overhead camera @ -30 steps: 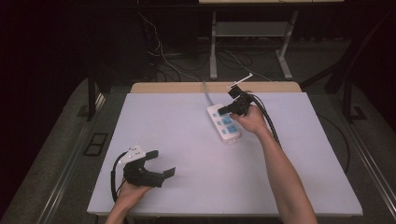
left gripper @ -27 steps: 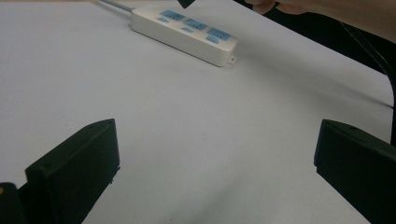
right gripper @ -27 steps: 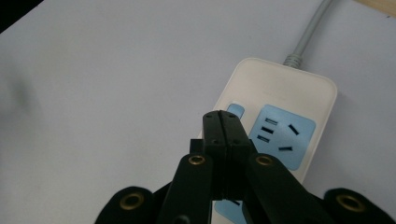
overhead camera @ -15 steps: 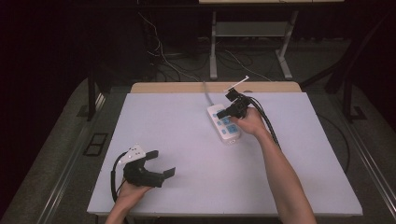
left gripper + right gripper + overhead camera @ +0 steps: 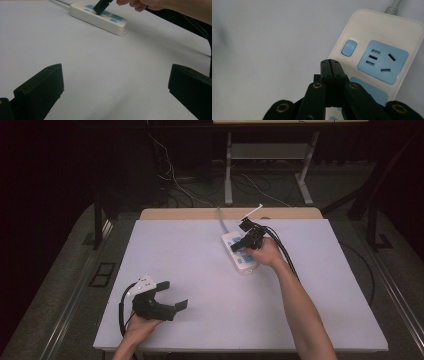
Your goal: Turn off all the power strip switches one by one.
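**Closed jaws over a white power strip**

A white power strip (image 5: 239, 252) lies on the far middle of the pale table (image 5: 200, 270), angled, with a grey cord (image 5: 220, 217) running from its far end toward the table's back edge. Its face carries blue socket panels (image 5: 386, 60) and a small blue switch (image 5: 349, 47) at the cord end; a tiny red light (image 5: 352, 60) glows just below that switch. Faint embossed lettering sits above the first socket panel, but it is too dim to read. No container is on the table.

The right gripper (image 5: 239, 245) is held over the strip's middle, its two black jaws pressed flat together with nothing between them — in the right gripper view their joined tips (image 5: 330, 65) sit just beside the switch and the first socket panel, and whether they touch the strip cannot be told. The right hand (image 5: 267, 252) holds it from the strip's right side, black cables (image 5: 285, 252) trailing back along the forearm.

The left gripper (image 5: 172, 295) rests near the table's front left corner, well apart from the strip — its jaws spread wide and empty, held by the left hand (image 5: 139, 326).
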`<state>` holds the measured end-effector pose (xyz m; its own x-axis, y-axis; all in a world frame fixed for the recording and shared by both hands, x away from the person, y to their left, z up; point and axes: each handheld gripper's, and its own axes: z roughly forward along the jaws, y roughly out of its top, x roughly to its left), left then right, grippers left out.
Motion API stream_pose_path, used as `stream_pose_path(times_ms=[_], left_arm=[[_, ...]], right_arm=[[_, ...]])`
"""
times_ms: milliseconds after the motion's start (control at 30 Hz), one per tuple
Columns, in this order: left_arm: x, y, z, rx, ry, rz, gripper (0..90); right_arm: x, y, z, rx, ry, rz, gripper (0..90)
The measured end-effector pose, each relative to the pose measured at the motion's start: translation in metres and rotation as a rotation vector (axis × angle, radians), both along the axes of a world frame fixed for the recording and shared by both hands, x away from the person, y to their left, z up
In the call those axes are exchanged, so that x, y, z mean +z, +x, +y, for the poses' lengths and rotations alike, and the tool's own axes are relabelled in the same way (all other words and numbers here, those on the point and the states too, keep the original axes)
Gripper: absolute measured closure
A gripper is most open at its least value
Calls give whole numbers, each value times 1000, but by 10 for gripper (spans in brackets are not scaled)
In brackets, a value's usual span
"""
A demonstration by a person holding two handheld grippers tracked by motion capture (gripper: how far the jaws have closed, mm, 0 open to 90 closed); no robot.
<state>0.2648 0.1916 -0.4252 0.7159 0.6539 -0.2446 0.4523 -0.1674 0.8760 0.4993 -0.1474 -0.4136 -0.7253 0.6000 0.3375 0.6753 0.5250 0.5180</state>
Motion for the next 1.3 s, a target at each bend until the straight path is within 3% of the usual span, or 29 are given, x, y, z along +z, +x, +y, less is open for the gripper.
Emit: stream_pose_path(times_ms=[200,467,833,1300], left_arm=[[0,0,-1,-3,2,1,0],[-1,0,-2,-6,7,2,0],[0,-2,-1,-1,4,-3,0],[-1,0,-1,-1,8,1,0]], right_arm=[[1,-2,0,1,-23,-20,900],[-2,-6,-3,-14,3,-41,900],[-3,-9,-2,-30,-11,-66,900],[-6,-11,-6,-49,41,-67,900]])
